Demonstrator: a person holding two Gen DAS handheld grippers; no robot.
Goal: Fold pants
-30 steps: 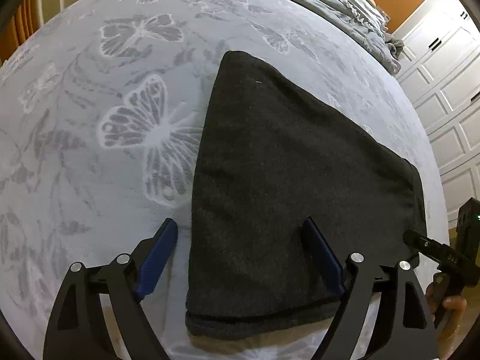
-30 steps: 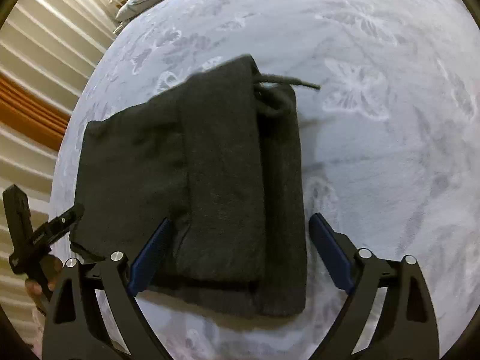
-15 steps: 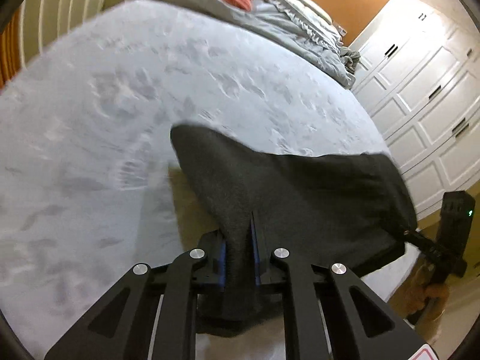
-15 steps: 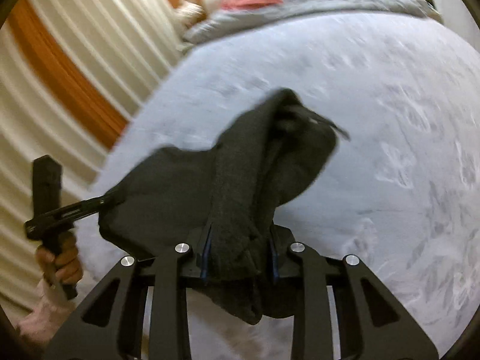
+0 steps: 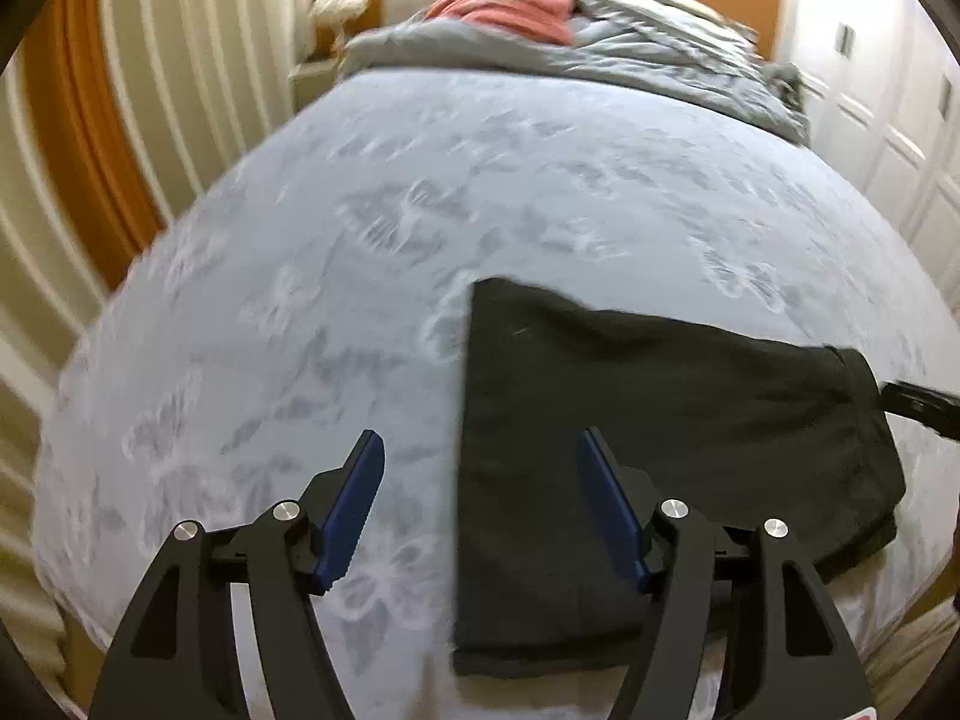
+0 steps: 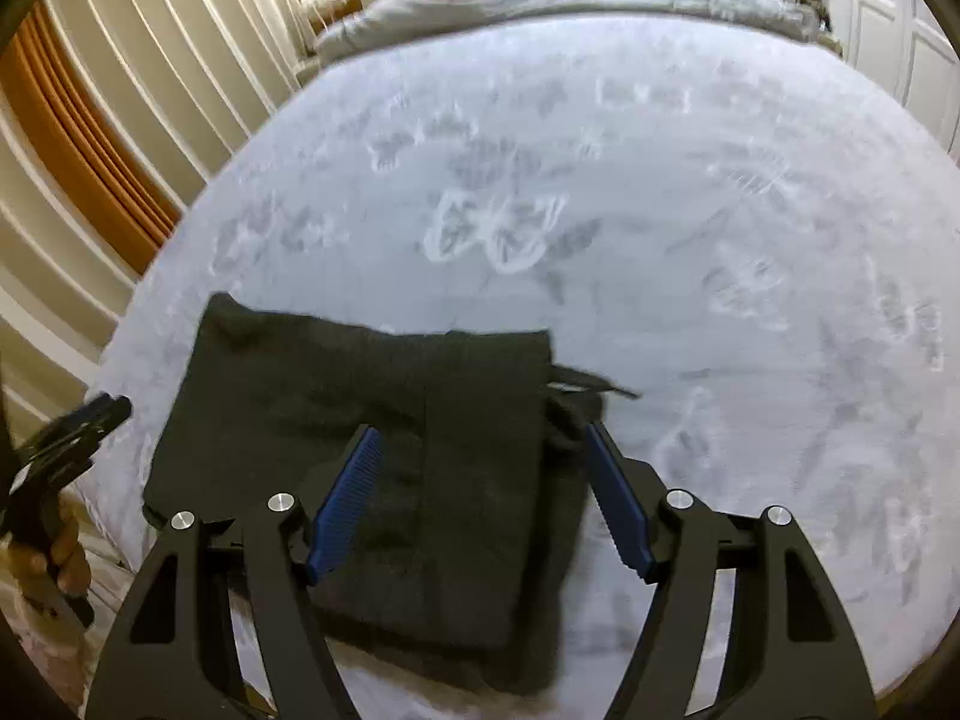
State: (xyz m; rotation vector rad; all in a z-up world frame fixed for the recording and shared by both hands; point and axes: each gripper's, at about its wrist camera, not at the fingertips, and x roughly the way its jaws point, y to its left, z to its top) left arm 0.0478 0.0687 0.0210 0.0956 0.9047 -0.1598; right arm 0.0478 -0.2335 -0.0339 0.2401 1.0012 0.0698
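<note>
Half a second ago both of my grippers were closed on the dark cloth and lifting it; now both are standing open and the pants (image 5: 660,450) are lying flat again on the bed (image 5: 420,210), near its front edge. So I am judging that a fold has just been laid down and released. In the right wrist view the pants (image 6: 372,450) are showing as a compact rectangle with one panel lying over the other, and the drawstring (image 6: 591,384) is sticking out at the right side. This looks to me like a late stage of the task, maybe only a last smoothing or one more fold is remaining, but I cannot be sure from here.

The left gripper (image 5: 480,504) is hovering above the left edge of the garment: its right finger is over the cloth, its left finger is over the bare butterfly-pattern sheet. Its jaws are wide apart and holding nothing. The right gripper (image 6: 480,498) is hovering over the right part of the pants, with jaws also wide apart and empty, and the folded panel is lying between its fingers. Both tools are pointing forward toward the head of the bed, where a grey duvet (image 5: 630,54) and a red cloth (image 5: 510,0) are lying.
</note>
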